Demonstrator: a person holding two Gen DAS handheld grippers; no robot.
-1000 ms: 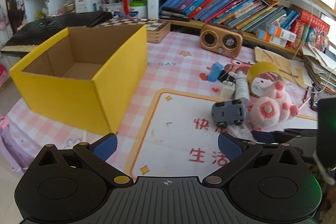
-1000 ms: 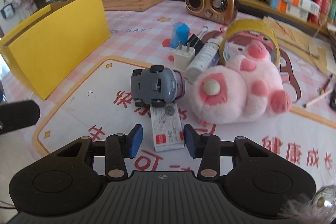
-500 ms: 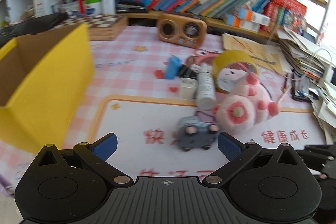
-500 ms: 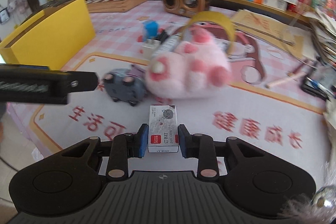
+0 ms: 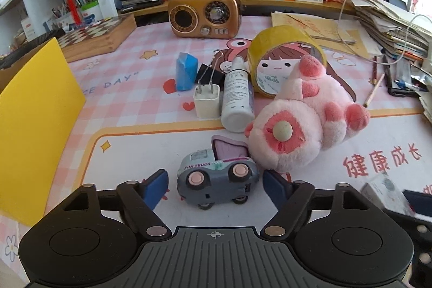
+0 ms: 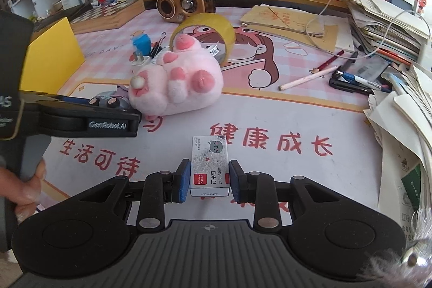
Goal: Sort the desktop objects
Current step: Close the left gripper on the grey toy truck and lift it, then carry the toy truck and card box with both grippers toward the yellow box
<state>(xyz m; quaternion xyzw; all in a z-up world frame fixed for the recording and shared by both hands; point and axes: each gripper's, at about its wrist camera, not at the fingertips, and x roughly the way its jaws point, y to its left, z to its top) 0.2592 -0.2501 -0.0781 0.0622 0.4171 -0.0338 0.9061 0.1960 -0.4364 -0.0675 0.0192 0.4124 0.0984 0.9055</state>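
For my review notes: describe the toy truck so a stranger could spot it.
Find the big pink plush mid-desk. Just in front of it, between the fingers of the closing left claw, stands the toy truck: grey, pink wheels, the only wheeled thing there.

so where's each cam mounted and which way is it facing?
Left wrist: on the left tool, looking down its closing fingers at the toy truck, unpinched.
Right wrist: on the right tool, shut on the staple box; a hand shows.
Shared: plush pig, tape roll, radio.
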